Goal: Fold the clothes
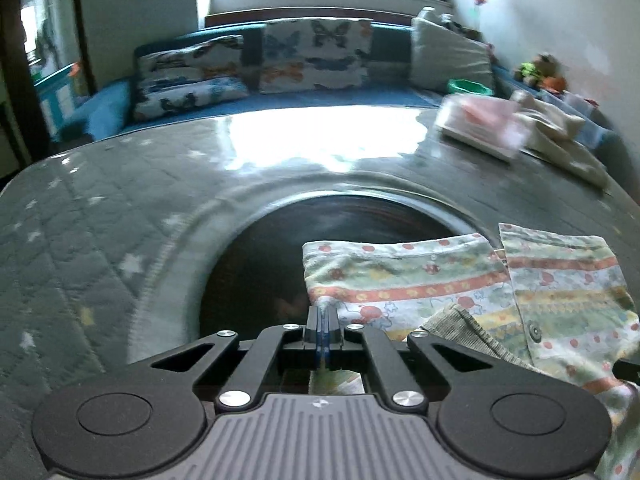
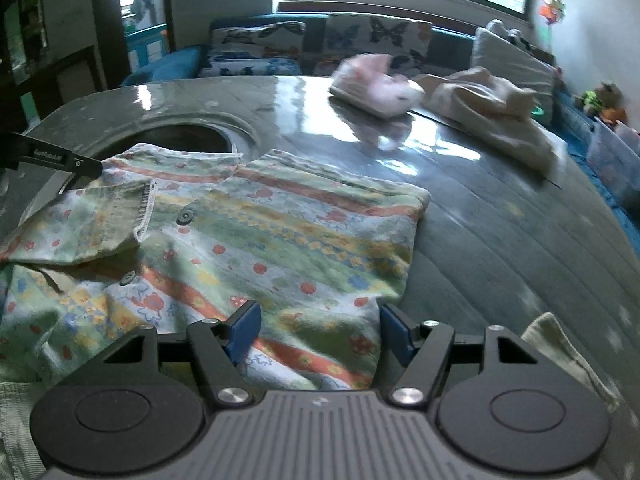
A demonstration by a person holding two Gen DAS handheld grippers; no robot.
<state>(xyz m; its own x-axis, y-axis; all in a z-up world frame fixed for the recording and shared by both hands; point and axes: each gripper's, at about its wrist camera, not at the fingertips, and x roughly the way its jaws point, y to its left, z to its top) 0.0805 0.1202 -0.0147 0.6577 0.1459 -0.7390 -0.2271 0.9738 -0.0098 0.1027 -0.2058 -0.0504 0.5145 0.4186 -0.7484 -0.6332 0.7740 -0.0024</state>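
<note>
The left gripper (image 1: 322,332) pinches the shirt (image 2: 280,232) at nine o'clock; the right gripper (image 2: 318,334), spread, hovers at six. A pull could drag the folded sleeve (image 2: 100,220) loose.

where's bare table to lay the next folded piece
Bare patches: the quilted stretch left of the dark round inset, and the strip right of the patterned shirt. The far right is crowded by the pink folded stack and the cream garment.
</note>
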